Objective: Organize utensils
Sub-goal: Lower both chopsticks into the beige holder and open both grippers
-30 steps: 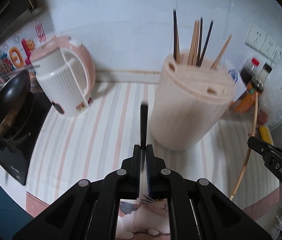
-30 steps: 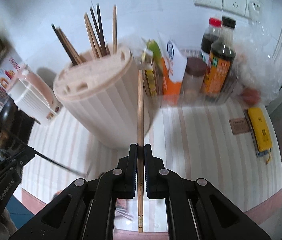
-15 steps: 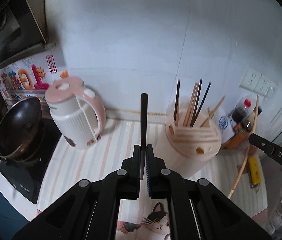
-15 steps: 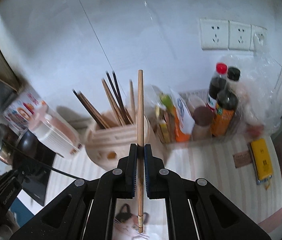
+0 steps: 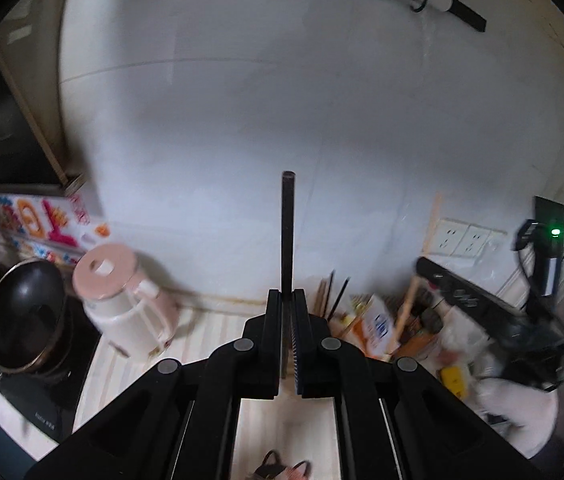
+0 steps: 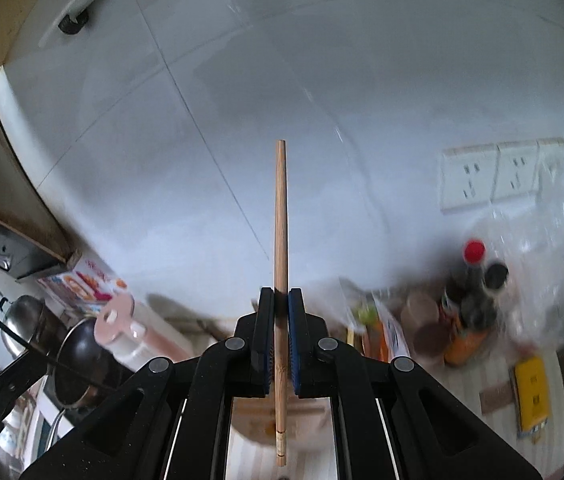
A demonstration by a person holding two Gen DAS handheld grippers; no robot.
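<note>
My left gripper squeezes a black chopstick and my right gripper squeezes a wooden chopstick, both pointing up at the bare white wall. The chopstick holder hides behind my fingers, and the bottles look blurry.

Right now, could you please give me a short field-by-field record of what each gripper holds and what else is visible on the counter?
left gripper: shut on black chopstick, which points up toward the wall
right gripper: shut on wooden chopstick, likewise pointing up
kettle: pink and white, on the striped counter
pan: dark, on the stove at far left
sauce bottles: by the wall under the sockets, blurred
image quality: motion blur low in both views
</note>
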